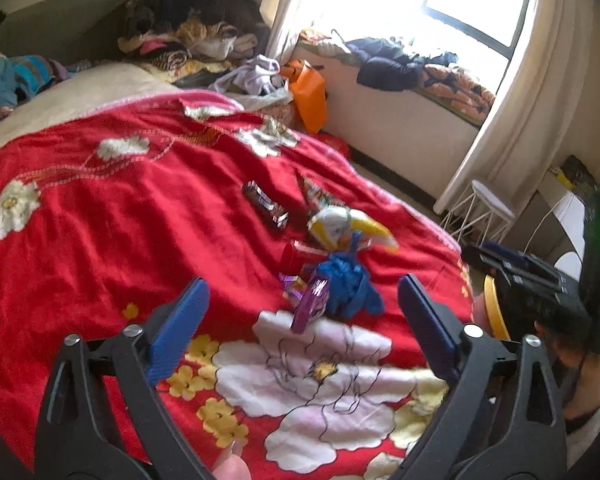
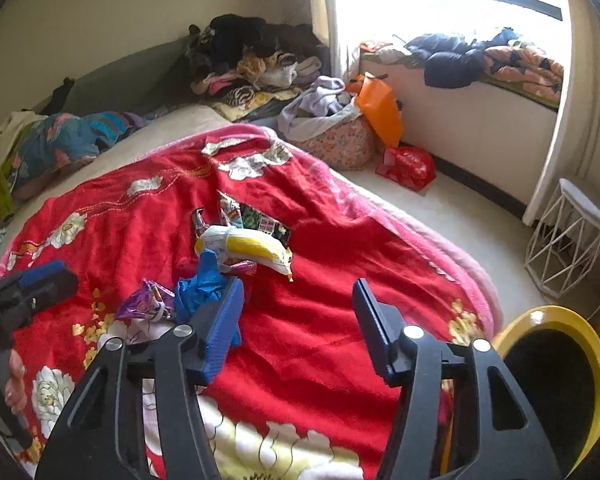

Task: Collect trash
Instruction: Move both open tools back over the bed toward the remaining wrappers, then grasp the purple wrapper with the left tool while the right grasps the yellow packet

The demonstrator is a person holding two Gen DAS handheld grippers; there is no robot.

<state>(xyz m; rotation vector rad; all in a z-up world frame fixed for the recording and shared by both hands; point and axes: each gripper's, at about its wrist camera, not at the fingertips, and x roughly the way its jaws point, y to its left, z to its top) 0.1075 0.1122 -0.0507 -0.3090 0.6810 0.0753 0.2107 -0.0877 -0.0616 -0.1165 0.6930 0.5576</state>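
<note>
Red floral bedspread (image 1: 140, 216) carries a yellow-white wrapper (image 2: 252, 246), long axis lying crosswise; both grippers' fingers (image 1: 178, 328) (image 2: 224, 328) open, empty.

Red floral blanket (image 1: 112, 220): plush, fleecy cloth, matt. Purple wrapper (image 1: 310, 300) and dark wrapper (image 1: 266, 205): crinkled foil, glossy; blue bag (image 1: 346, 286): thin crumpled plastic film with slight sheen. Claw pads (image 1: 178, 328): ribbed blue plastic on matt black plastic frames, bright metal rivets; yellow bin (image 2: 556, 380): smooth glossy plastic.
</note>
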